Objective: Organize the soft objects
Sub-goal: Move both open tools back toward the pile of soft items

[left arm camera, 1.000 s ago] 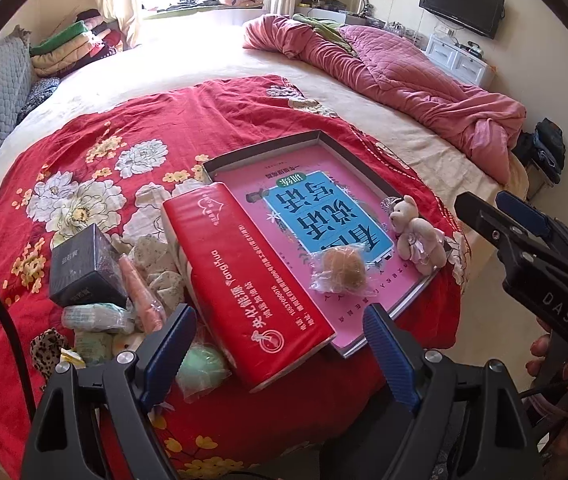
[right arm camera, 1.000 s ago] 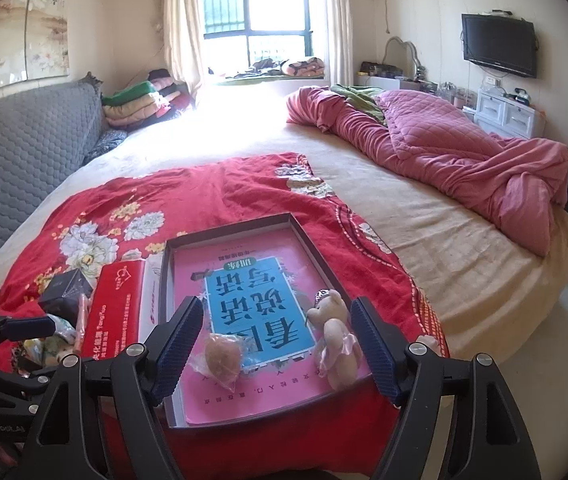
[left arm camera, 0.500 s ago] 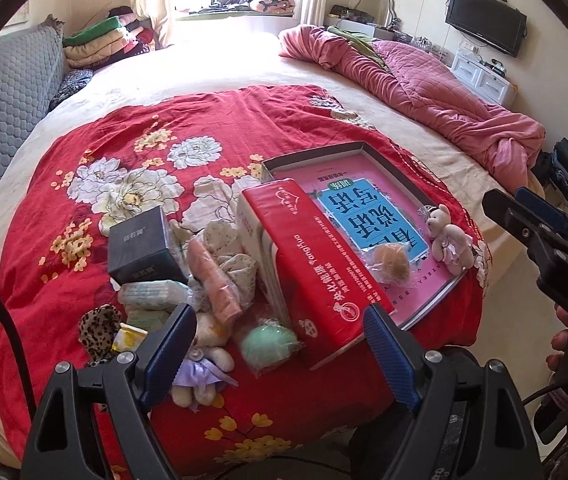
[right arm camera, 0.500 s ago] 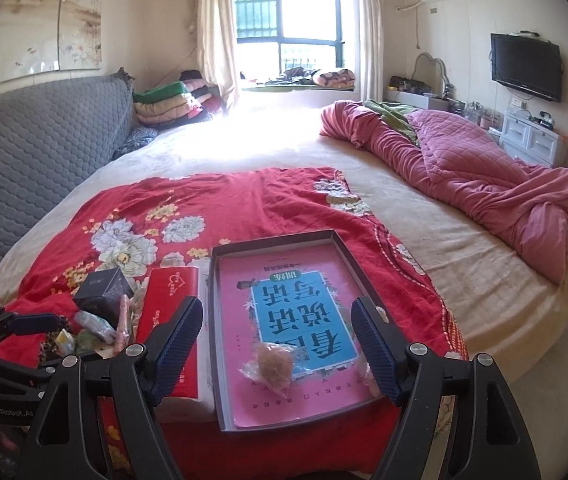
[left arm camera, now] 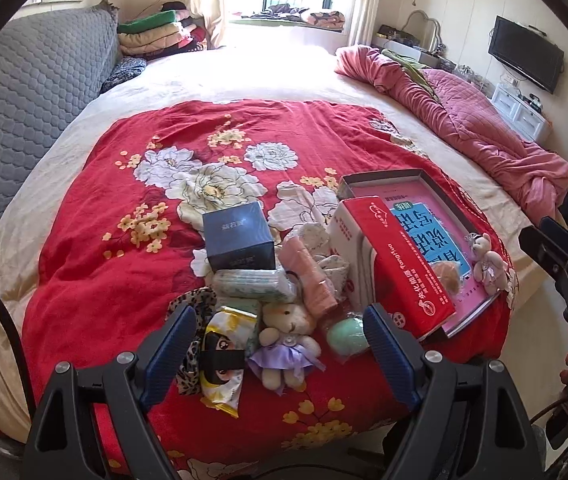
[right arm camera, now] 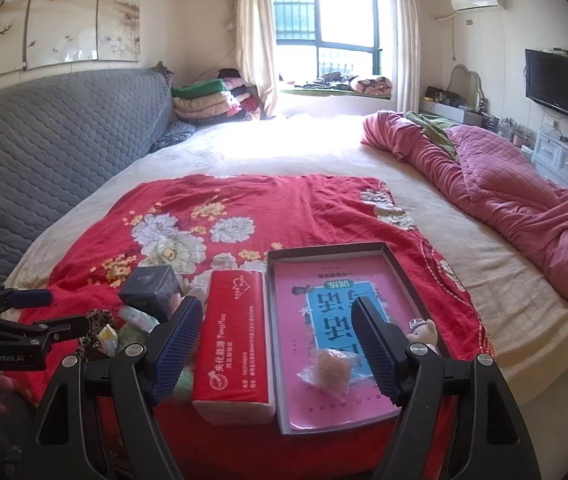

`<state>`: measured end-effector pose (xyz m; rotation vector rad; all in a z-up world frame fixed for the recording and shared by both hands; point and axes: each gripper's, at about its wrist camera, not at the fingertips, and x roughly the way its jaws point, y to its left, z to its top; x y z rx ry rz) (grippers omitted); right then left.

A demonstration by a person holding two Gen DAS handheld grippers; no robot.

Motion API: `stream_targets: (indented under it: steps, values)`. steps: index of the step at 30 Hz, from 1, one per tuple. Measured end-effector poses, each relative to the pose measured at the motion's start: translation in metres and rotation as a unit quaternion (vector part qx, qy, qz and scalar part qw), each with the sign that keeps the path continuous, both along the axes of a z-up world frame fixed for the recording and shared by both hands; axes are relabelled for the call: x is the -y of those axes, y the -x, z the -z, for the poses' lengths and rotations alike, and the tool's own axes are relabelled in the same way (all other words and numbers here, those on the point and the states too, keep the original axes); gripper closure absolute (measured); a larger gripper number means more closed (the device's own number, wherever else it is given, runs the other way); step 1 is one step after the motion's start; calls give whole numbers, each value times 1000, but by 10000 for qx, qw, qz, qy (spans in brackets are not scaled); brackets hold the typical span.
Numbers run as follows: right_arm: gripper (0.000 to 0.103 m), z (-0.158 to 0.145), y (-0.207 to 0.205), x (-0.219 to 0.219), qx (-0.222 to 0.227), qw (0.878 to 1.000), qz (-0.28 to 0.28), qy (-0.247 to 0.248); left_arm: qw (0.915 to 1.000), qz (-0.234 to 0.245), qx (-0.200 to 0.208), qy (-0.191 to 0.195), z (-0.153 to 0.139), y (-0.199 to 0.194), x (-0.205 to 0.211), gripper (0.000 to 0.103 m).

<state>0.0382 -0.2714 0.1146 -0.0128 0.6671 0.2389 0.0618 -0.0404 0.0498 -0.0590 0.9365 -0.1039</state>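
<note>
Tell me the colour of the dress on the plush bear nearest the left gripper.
Lilac purple dress; clearest in the left wrist view.

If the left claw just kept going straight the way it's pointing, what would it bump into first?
Most likely the little plush bear in the purple dress, lying between the open left claw fingers at the near edge of the pile. The yellow snack packet lies just left of it. Depth is hard to judge here.

A red blanket (left arm camera: 291, 140) with white flowers is seen. The box (left arm camera: 455, 216) is pink inside. The ball (left arm camera: 347, 334) looks maybe green.
</note>
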Motion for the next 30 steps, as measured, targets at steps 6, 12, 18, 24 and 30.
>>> stream_targets:
  steps: [6, 12, 18, 24, 30]
  values:
    - [25, -1, 2, -18, -7, 9997, -230, 73, 9998, -178, -25, 5, 3, 7, -20, 18]
    - [25, 1, 6, -34, -2, 9987, -471, 183, 9993, -362, -76, 12, 10, 11, -41, 18]
    - [25, 6, 5, -49, -46, 9974, -677, 255, 9984, -535, -137, 69, 19, 16, -63, 18]
    - [25, 13, 6, -63, -94, 9958, -842, 343, 9971, -678, -288, 176, 31, 18, -80, 18]
    - [25, 23, 8, -75, -94, 9933, -1052, 477, 9969, -668, -380, 158, 49, 22, -85, 18]
